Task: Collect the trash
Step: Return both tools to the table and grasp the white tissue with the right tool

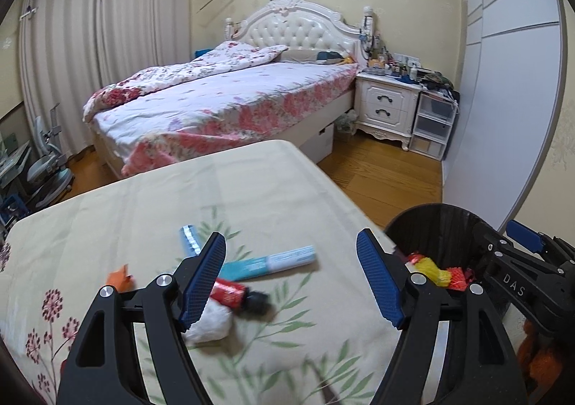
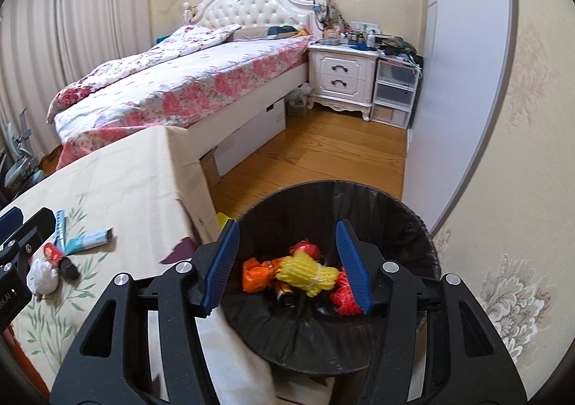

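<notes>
Left gripper (image 1: 291, 282) wide, empty, above tubes (image 1: 273, 263) on the tablecloth (image 1: 251, 189). Right gripper (image 2: 287, 268) partly spread, empty, over the bin (image 2: 413, 225).

White capital letters "DAS" stand on the black body of the right gripper (image 1: 517, 288), seen at the right edge of the left wrist view. On the black body of the left gripper (image 2: 10, 297), at the left edge of the right wrist view, a cropped white marking reads roughly "ot.AI" (its start is cut off by the frame). Print on the teal-and-white tube (image 1: 273, 263) lying on the tablecloth is too blurred to read.
</notes>
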Demonstrator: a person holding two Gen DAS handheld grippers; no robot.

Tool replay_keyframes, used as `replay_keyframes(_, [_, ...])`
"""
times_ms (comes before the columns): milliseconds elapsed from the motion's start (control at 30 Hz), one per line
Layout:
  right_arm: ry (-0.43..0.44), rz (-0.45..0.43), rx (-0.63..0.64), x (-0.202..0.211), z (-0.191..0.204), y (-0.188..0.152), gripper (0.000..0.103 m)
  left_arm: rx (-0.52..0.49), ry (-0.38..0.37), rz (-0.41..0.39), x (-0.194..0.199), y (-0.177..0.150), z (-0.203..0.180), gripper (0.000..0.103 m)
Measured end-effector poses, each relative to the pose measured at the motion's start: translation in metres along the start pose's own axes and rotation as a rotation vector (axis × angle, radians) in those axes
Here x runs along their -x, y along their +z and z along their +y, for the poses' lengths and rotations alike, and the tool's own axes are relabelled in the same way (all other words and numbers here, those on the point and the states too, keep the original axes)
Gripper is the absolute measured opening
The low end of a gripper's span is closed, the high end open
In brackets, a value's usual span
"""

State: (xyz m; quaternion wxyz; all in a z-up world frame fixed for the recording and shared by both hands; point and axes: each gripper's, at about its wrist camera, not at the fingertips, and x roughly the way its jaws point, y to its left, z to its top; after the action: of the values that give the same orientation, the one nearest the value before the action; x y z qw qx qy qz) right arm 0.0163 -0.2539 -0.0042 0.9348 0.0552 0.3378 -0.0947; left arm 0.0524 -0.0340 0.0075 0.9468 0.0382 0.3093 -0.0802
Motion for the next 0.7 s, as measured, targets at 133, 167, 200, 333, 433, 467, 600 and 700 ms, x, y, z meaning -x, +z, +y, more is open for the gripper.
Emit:
replay_keyframes(133, [0.04,0.003,0.038,0.004,0.022,-0.003,0.055,0.032,0.043,0.007,0.009,-0.008,0.025,0.073])
replay_keyframes(167, [0.048,0.003,0.047,0.006,0.027,-0.004,0.055,0.04,0.054,0.009,0.011,-0.01,0.032,0.073])
replay_keyframes(200, [0.059,0.004,0.06,0.007,0.034,-0.005,0.055,0.049,0.067,0.011,0.013,-0.012,0.038,0.073])
replay_keyframes(333, [0.094,0.006,0.097,0.012,0.056,-0.007,0.055,0.084,0.113,0.02,0.02,-0.02,0.063,0.073])
replay_keyframes(433, [0.123,0.007,0.128,0.017,0.073,-0.011,0.055,0.108,0.145,0.025,0.025,-0.025,0.081,0.073])
replay_keyframes(467, [0.131,0.008,0.138,0.018,0.079,-0.011,0.055,0.114,0.156,0.026,0.026,-0.027,0.086,0.073])
replay_keyframes(600, [0.168,0.012,0.183,0.023,0.104,-0.016,0.055,0.146,0.201,0.039,0.03,-0.036,0.113,0.073])
replay_keyframes(700, [0.193,0.016,0.213,0.027,0.124,-0.019,0.055,0.172,0.231,0.047,0.035,-0.043,0.132,0.073])
